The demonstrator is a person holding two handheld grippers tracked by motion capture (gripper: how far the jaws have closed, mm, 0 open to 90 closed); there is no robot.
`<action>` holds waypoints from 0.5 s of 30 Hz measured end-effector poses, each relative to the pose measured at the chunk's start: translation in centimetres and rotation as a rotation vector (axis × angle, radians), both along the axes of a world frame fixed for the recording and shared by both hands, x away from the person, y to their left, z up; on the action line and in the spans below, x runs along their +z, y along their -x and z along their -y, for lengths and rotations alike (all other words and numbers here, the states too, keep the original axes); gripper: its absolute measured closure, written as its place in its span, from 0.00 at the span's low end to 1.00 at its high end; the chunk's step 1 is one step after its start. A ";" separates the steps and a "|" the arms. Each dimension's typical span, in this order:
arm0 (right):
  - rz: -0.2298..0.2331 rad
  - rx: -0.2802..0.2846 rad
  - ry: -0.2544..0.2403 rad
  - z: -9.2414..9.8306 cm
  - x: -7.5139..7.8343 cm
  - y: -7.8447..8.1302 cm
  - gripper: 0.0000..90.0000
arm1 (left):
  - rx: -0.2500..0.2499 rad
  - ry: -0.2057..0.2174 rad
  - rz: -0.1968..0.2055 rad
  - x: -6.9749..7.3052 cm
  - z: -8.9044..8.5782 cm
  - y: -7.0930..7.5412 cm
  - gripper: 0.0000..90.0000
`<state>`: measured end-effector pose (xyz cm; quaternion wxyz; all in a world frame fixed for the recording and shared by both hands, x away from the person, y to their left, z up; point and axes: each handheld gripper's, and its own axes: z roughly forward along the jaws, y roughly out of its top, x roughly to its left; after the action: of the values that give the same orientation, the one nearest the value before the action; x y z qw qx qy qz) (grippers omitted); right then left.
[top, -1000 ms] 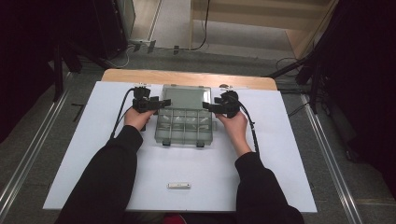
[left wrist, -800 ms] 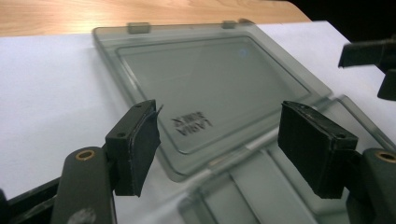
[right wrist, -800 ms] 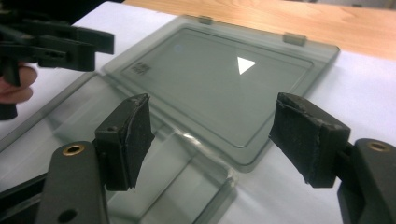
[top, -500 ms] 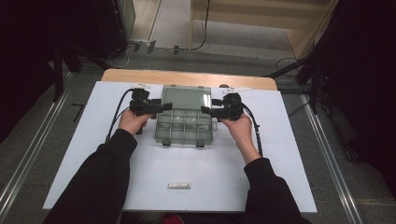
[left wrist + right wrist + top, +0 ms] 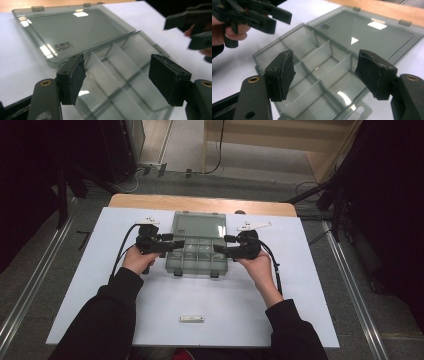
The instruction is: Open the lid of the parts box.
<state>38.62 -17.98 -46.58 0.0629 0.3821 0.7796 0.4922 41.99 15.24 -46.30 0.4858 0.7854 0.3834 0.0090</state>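
Observation:
A clear grey compartment box (image 5: 196, 260) lies open on the white mat, its lid (image 5: 198, 226) folded flat to the far side. The dividers and empty compartments (image 5: 322, 67) show through the plastic, as does the lid (image 5: 75, 32). My left gripper (image 5: 179, 245) hovers at the box's left edge, jaws open over the compartments (image 5: 120, 82). At the right edge is my right gripper (image 5: 220, 246), open above the box (image 5: 324, 73). Its jaws have just closed a little, with nothing pressed between them. Each gripper view also shows the other gripper (image 5: 190, 27) (image 5: 262, 17) across the box.
A small white bar (image 5: 192, 319) lies on the mat (image 5: 310, 290) near the person's edge. A wooden tabletop strip (image 5: 200, 202) shows beyond the mat. Metal rails run along both sides of the table, and cables lie on the floor beyond.
Both hands have drawn a little toward the person along the box's sides and risen slightly. The box and its lid have not moved.

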 end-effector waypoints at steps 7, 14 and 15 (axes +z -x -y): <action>-0.014 0.021 0.034 0.0 -0.6 1.6 0.34 | -0.029 -0.011 0.002 -0.6 -0.4 2.2 0.32; -0.024 0.034 0.022 0.5 -0.6 3.0 0.33 | -0.057 -0.009 -0.004 -0.9 -0.7 3.7 0.32; -0.026 0.039 0.020 0.6 -0.6 3.1 0.33 | -0.063 -0.001 -0.019 -0.9 -0.8 3.8 0.32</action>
<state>35.49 -18.54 -47.17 0.0470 0.3723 0.7926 0.4806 38.20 16.01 -47.19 0.4817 0.7974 0.3632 -0.0134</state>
